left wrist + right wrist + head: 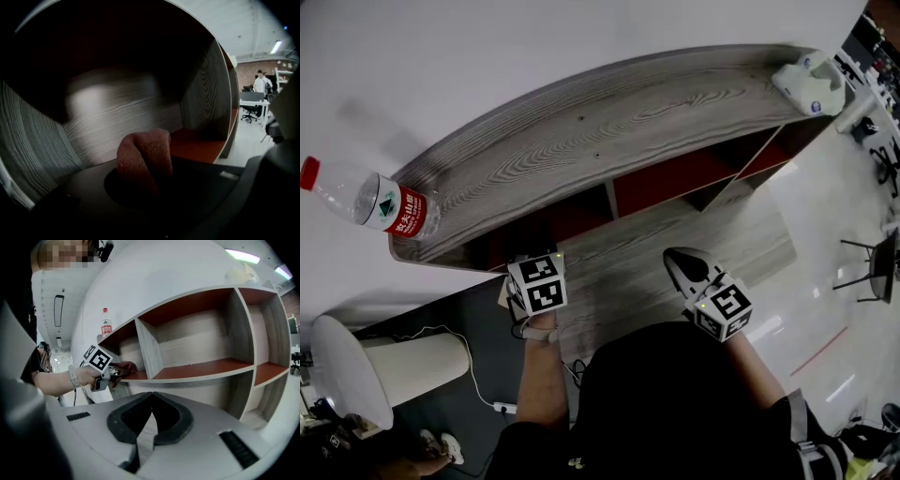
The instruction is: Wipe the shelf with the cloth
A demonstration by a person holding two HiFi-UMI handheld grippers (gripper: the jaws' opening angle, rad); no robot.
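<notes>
The left gripper (117, 372) is reaching into the leftmost upper compartment of the grey wood-grain shelf unit with red-brown boards (609, 141). Its jaws are clamping a folded, pinkish-red terry cloth (143, 157), which is bulging out ahead of the tips. In the right gripper view the cloth is lying against the red-brown board under the jaws, near that board's front edge. The compartment's pale wood-grain back panel (108, 117) is showing straight ahead of this gripper, and a grey upright divider (150, 355) is standing just to its right. The hand (86, 376) gripping this tool is wearing a white wristband (72, 377).

The right gripper (151, 399) is hanging back from the shelf unit, well apart from it and to the right of the left gripper. Its 2 jaws are pressing together with nothing between them, and they are pointing toward the middle compartments.

Above and to the left of the left gripper, a clear plastic bottle with a red cap and a red label (380, 202) is standing on the unit's top board, at its left end. Far to the right of both grippers, a white lumpy object (811, 82) is sitting on the other end of the same top board; I cannot tell what it is.
</notes>
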